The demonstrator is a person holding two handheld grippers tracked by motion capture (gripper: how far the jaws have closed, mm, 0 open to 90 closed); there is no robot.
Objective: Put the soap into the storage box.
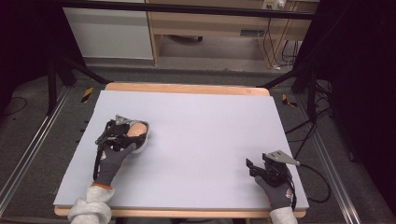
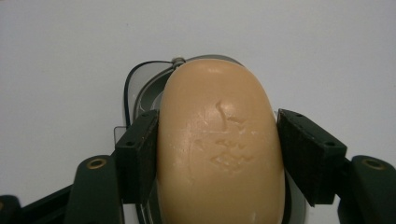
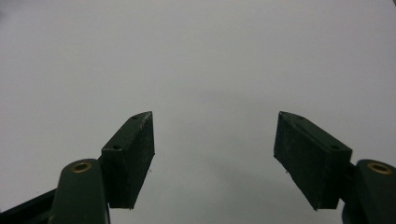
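A tan oval soap bar [image 2: 219,154] with a faint stamped mark lies between the black jaws of my left gripper [image 2: 217,140], which is shut on it from both sides. Beneath it sits a pale translucent soap dish [image 2: 142,86] with a grey inside. In the high view the soap bar [image 1: 138,129] and dish [image 1: 146,140] are at the table's left, with the left gripper [image 1: 132,134] over them in a gloved hand. My right gripper [image 1: 251,168] rests near the front right corner, open with nothing between its jaws [image 3: 215,149].
A pale lavender mat [image 1: 201,130] covers the wooden table [image 1: 187,88]. Black stand legs and cables lie on the floor to both sides. A wooden cabinet [image 1: 210,23] stands beyond the far edge.
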